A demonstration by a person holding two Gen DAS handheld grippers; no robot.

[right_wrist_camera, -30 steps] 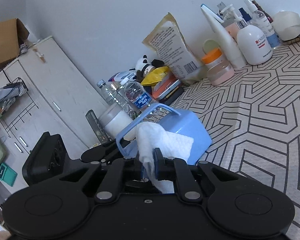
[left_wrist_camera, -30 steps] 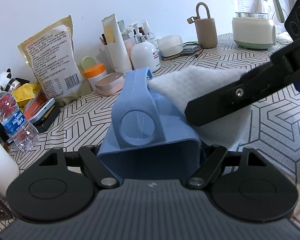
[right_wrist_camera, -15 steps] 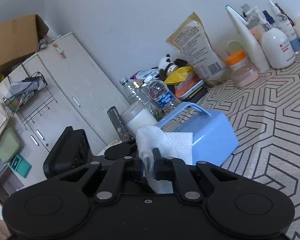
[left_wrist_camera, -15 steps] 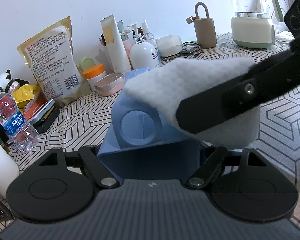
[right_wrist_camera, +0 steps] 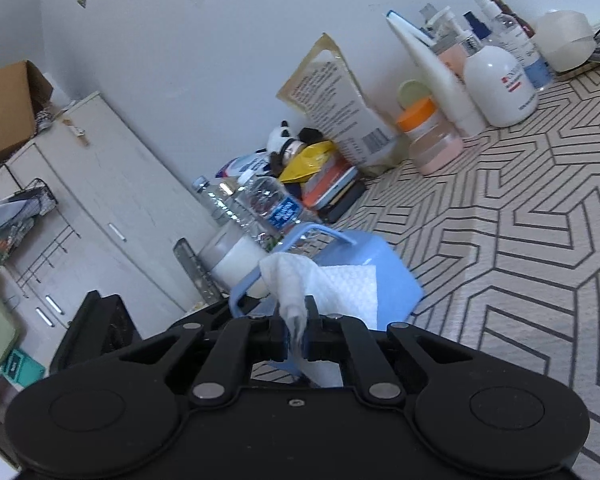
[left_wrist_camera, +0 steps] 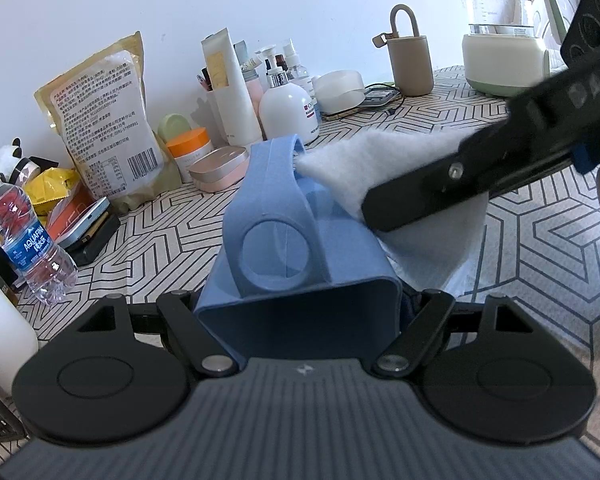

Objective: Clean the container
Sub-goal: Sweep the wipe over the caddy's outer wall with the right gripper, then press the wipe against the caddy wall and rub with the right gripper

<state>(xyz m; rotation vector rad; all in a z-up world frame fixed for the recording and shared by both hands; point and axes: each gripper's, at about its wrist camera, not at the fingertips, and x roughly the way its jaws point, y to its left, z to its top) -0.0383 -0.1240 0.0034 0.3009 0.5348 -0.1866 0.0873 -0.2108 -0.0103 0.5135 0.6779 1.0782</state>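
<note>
A light blue plastic container [left_wrist_camera: 300, 256] with a swing handle is held in my left gripper [left_wrist_camera: 300, 312], whose jaws are shut on its near wall. It also shows in the right wrist view [right_wrist_camera: 364, 264], lying over on its side on the table. My right gripper [right_wrist_camera: 296, 328] is shut on a white wipe cloth [right_wrist_camera: 332, 284] that rests against the container's side. In the left wrist view the right gripper [left_wrist_camera: 384, 216] comes in from the right with the cloth [left_wrist_camera: 384, 160] pressed on the container's top right.
The patterned table [left_wrist_camera: 540, 240] carries a food bag [left_wrist_camera: 100, 120], lotion bottles [left_wrist_camera: 288, 108], an orange-lidded jar [left_wrist_camera: 190, 148], a water bottle [left_wrist_camera: 28, 244], a beige mug [left_wrist_camera: 410, 56] and a kettle [left_wrist_camera: 500, 32]. A white cabinet [right_wrist_camera: 100, 208] stands beyond the table's left edge.
The right gripper has swept the cloth left across the container's top and back toward the right. The left gripper has kept its hold on the container.
</note>
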